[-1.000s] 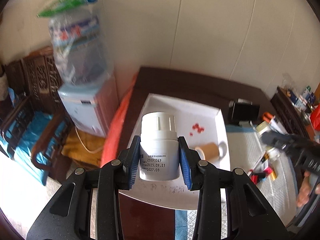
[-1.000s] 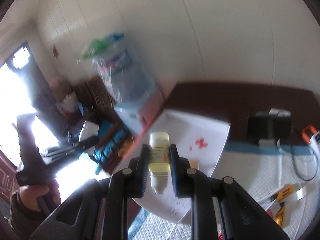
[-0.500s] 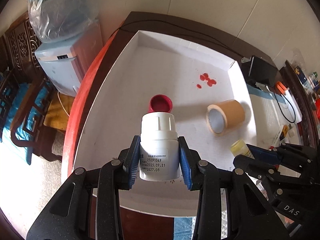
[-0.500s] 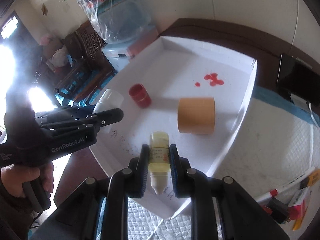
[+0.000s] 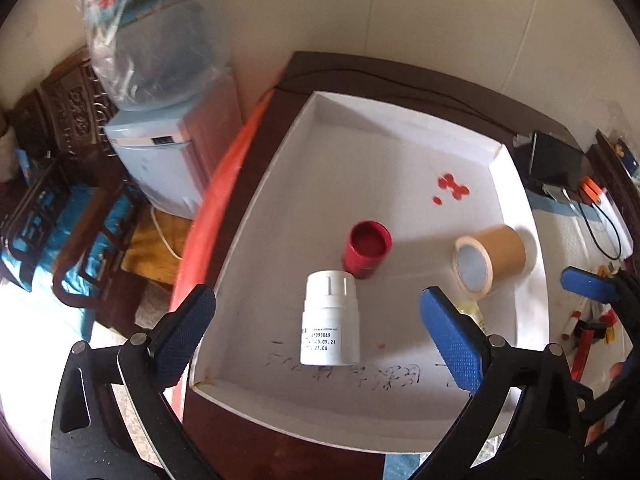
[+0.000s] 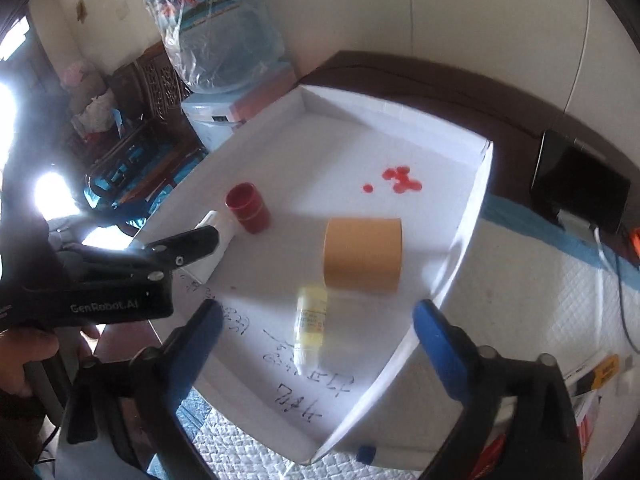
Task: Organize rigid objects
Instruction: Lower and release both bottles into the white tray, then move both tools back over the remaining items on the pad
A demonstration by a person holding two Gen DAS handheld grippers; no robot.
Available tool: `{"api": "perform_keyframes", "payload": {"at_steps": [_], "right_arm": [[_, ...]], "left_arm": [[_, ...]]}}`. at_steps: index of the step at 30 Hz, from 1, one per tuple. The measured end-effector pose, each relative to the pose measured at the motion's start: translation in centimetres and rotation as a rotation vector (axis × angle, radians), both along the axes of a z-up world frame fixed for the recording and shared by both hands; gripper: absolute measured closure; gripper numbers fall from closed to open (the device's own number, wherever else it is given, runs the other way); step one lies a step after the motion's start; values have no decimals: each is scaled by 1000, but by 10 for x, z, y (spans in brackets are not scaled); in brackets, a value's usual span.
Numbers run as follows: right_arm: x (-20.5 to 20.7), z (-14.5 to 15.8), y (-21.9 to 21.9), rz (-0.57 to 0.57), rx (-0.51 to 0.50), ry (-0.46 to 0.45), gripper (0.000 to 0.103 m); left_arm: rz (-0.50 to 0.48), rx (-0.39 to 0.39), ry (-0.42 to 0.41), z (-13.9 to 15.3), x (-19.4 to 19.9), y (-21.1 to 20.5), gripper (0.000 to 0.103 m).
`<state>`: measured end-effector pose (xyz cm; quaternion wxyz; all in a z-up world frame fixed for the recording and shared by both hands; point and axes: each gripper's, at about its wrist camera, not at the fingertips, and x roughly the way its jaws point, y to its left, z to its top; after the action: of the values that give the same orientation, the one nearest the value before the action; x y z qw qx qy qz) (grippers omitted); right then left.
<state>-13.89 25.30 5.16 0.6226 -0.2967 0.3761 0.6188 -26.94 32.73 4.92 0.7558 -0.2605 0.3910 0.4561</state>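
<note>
A white pill bottle (image 5: 330,318) lies in the white box lid (image 5: 280,168), just below a red cup (image 5: 366,249). My left gripper (image 5: 316,340) is open and spans the bottle without touching it. A small yellow dropper bottle (image 6: 309,326) lies in the box lid (image 6: 476,184) below a brown tape roll (image 6: 362,255). My right gripper (image 6: 316,344) is open around the dropper bottle, apart from it. The tape roll (image 5: 490,258) and the right gripper's blue pad (image 5: 586,285) also show in the left wrist view. The pill bottle (image 6: 216,248) is partly hidden behind the left gripper in the right wrist view.
Red spots (image 5: 452,186) mark the box floor, with handwriting near its front edge. A water dispenser (image 5: 160,128) stands left of the dark table (image 5: 400,76). A black box (image 6: 580,184), cables and pens lie on the white mat (image 6: 540,288) to the right.
Both grippers have opened. The pill bottle and the dropper bottle were let go and now lie in the box lid. Both grippers have drawn back a little.
</note>
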Motion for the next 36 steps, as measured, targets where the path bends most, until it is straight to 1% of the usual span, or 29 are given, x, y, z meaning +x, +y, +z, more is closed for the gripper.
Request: {"api": "perform_keyframes", "payload": {"at_steps": [3, 12, 19, 23, 27, 30, 32, 36], "right_arm": [[-2, 7, -4, -3, 32, -14, 0], [-6, 28, -21, -34, 83, -14, 0], [-16, 48, -46, -38, 148, -34, 0], [-17, 56, -60, -52, 183, -32, 0], [-14, 60, -74, -88, 226, -29, 0], [0, 63, -85, -128, 252, -24, 0], [16, 65, -93, -167, 270, -10, 0], [70, 68, -116, -289, 298, -5, 0]], "left_arm": [[19, 5, -22, 8, -6, -2, 0], [38, 68, -45, 42, -20, -28, 0], [32, 124, -61, 70, -29, -62, 0], [25, 158, -81, 81, -33, -81, 0], [1, 174, -86, 85, -31, -97, 0], [-31, 189, -85, 86, -24, -109, 0], [-57, 189, -90, 84, -16, -117, 0], [-115, 139, -106, 75, 6, -130, 0]]}}
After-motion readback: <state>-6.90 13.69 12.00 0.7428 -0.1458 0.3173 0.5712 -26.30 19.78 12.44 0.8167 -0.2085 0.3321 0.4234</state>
